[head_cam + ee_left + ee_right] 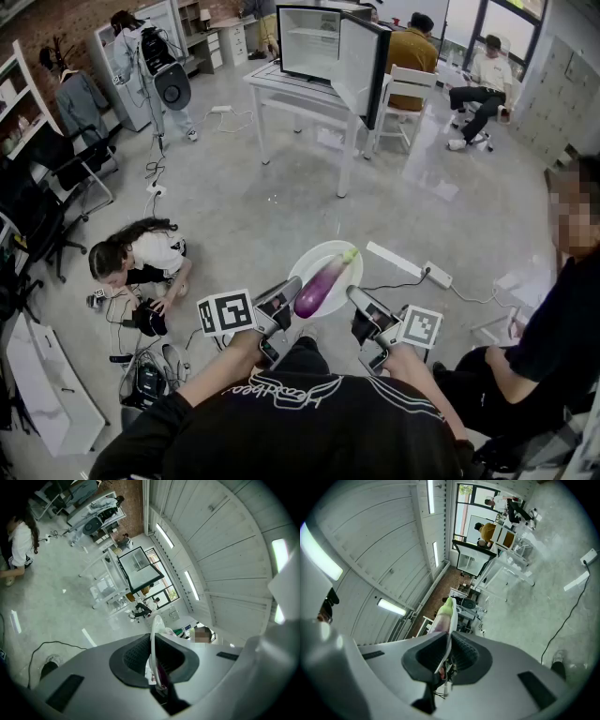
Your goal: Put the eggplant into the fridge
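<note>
The left tongs (286,292) are pinched on the left rim of a white plate (306,262). In the left gripper view the rim (153,637) runs edge-on between the two dark pads, which press on it from either side. The right tongs (359,300) grip the opposite rim the same way, and in the right gripper view the thin white edge (449,639) sits clamped between the pads. Both tongs point roughly level, and the plate hangs between them in the air above the floor, in front of the person's chest.

The eggplant (321,284) lies lengthwise on the plate, purple, with its green stem end pointing away from the person. From the right gripper view that stem (448,605) rises just beyond the pads.

Well apart from the plate, across the open floor, the fridge (319,42) stands near the right end of a white tabletop (272,82). Its door (361,66) is swung open past the tabletop's right corner, and the pale interior faces the person.

A power strip (436,275) lies on the floor just right of the plate. A person (141,255) crouches on the floor to the left among cables.
</note>
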{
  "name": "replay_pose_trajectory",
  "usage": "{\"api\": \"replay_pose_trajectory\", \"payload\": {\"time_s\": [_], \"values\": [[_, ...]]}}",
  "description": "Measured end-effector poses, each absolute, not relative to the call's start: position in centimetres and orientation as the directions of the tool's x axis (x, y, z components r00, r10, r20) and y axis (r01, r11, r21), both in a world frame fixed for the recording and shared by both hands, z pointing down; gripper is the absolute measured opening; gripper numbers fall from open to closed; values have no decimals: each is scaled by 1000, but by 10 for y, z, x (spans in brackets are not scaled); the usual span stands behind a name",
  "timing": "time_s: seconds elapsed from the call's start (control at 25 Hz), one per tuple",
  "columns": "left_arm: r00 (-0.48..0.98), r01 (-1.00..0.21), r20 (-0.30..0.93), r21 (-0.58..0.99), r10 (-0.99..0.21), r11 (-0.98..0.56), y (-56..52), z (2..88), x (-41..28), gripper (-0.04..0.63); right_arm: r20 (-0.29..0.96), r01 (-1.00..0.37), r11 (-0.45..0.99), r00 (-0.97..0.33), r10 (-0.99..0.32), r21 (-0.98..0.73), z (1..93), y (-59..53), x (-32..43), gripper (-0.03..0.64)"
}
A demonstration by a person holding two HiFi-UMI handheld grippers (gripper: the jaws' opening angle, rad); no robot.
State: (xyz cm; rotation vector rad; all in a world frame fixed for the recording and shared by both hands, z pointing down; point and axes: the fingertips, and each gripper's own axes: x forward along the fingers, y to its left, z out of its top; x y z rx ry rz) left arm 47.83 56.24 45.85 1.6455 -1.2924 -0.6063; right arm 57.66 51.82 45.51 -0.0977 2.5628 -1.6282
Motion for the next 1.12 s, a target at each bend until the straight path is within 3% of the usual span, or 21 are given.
{"api": "replay_pose_trajectory", "payload": {"time_s": [0.56,1.12], "values": [[329,-444,155,896,-931,-8,536,478,462,28,-27,-21,427,-994,-106,-904,466,492,560,21],[301,-450,185,893,-935,32,454,474,379,28,-21,-10,410,-997,-71,-912,466,408,474,21]]}}
